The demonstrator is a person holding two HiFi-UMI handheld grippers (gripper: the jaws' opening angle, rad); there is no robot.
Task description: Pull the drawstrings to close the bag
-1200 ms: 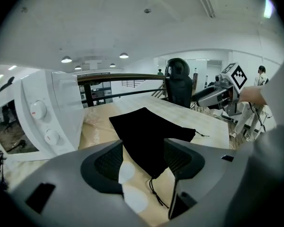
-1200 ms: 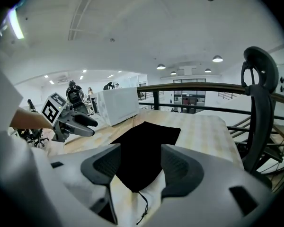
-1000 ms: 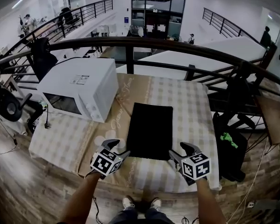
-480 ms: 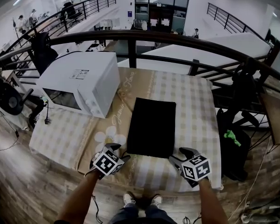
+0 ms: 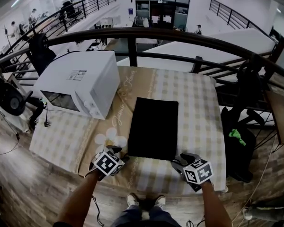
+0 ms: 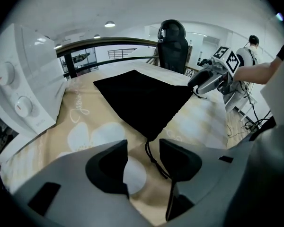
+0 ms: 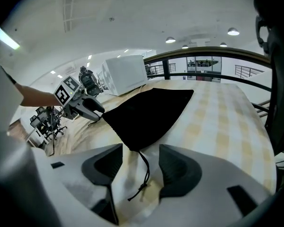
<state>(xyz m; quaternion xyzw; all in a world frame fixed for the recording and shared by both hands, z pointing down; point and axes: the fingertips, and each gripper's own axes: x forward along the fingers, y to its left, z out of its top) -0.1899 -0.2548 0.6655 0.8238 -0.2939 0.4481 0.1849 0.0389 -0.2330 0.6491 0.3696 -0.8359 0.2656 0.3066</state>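
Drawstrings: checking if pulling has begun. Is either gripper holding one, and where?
Nothing is held. The jaws of the left gripper have just been closing round the left drawstring, those of the right gripper round the right drawstring; neither pinches.

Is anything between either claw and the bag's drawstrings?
Nothing visible. The left claw straddles the left drawstring, the right claw the right drawstring; both cords lie bare on the tablecloth. Jaws have just been closing, not yet gripping.

Matt black cloth on the bag (image 5: 153, 128), thin dark cord for its drawstring (image 7: 147, 169), soft checked fabric on the tablecloth (image 5: 199, 117), a smooth white microwave (image 5: 80, 79), wood-grain floor (image 5: 14, 193).
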